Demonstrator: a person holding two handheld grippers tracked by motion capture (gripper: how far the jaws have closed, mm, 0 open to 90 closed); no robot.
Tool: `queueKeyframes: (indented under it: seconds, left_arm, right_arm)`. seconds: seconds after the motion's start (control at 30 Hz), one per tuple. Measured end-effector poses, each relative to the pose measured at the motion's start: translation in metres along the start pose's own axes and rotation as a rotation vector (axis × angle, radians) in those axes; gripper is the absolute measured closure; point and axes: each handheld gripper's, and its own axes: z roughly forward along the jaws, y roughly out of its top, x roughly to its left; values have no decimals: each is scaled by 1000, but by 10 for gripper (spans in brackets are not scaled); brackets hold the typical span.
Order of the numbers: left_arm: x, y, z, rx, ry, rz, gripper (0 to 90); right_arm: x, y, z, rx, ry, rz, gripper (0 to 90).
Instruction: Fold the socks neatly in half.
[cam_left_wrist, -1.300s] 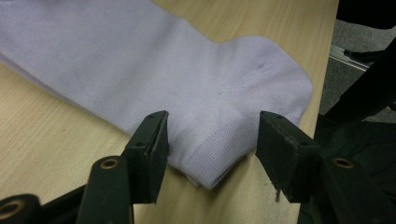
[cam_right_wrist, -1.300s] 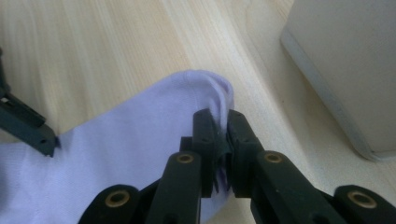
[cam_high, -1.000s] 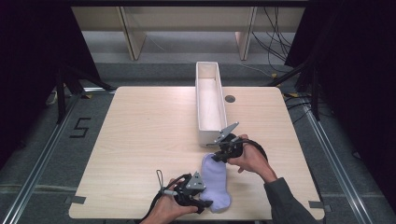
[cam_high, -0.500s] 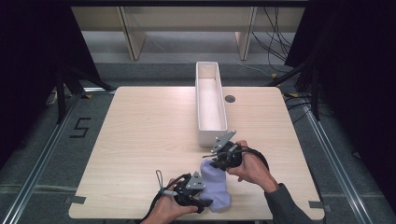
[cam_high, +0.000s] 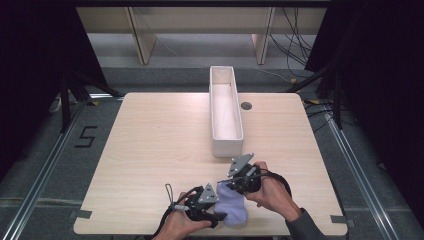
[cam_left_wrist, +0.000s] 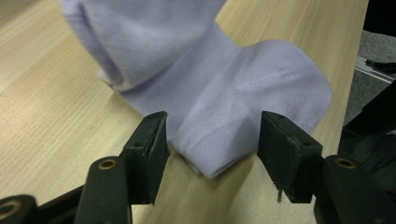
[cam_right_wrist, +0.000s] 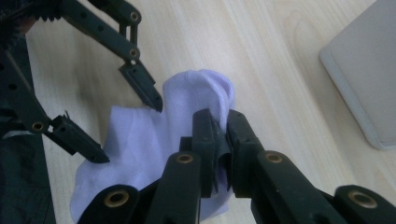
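Sock: pale lilac knit ankle sock (cam_high: 231, 206) lies flat near table's front edge, btwn the two grippers.
Left gripper (cam_left_wrist: 212, 140): jaws apart, straddling sock's rounded end; fabric sits in the gap, pads not pressing it, sock slack on the wood.
Left hand (cam_high: 175, 226): comes in from bottom edge, low, gripper level w/ table, pointing right at sock.
Right gripper (cam_right_wrist: 221, 128): jaws clamped together on folded-up edge of sock's upper part; cloth pinched btwn pads, lifted into a hump.
Right hand (cam_high: 270, 192): angled in from lower right, wrist bent, gripper aimed left & down.
Table: light wood-grain tabletop (cam_high: 150, 150).
Bin: long white rectangular plastic tray (cam_high: 227, 145) behind right gripper, apart from sock.
Change vs. 1 s ago: right gripper w/ sock edge shifted toward front & left, folding sock over; left gripper stayed put.
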Motion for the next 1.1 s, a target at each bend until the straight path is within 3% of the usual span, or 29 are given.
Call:
queueKeyframes:
  seconds: [0.03, 0.07, 0.13, 0.23, 0.47, 0.53, 0.6, 0.77, 1.1]
  left_arm:
    - [0, 0, -1, -1, 9, 4, 417]
    - [0, 0, -1, -7, 13, 6, 418]
    - [-1, 1, -2, 4, 16, 13, 418]
    - [-3, 0, 0, 4, 16, -18, 417]
    - [-1, -1, 1, 13, 28, 10, 418]
    - [-3, -1, 1, 9, 24, -20, 419]
    - [-1, -1, 1, 13, 29, 0, 418]
    - [-3, -2, 2, 7, 30, -19, 418]
    - [1, 1, -13, -25, 13, 0, 573]
  right_arm:
    - [0, -1, 1, -1, -15, -9, 837]
    - [2, -2, -1, 5, -14, 16, 837]
    - [1, -3, -1, -3, -26, -8, 836]
    - [5, -3, -3, -2, -22, 0, 833]
    - [13, -5, -3, 4, 1, 23, 827]
    - [12, -6, -3, 4, 1, 30, 824]
    - [12, -7, -5, 6, 0, 39, 824]
    - [15, -10, -9, -11, 14, 47, 823]
    - [18, -12, -11, -11, 13, 47, 825]
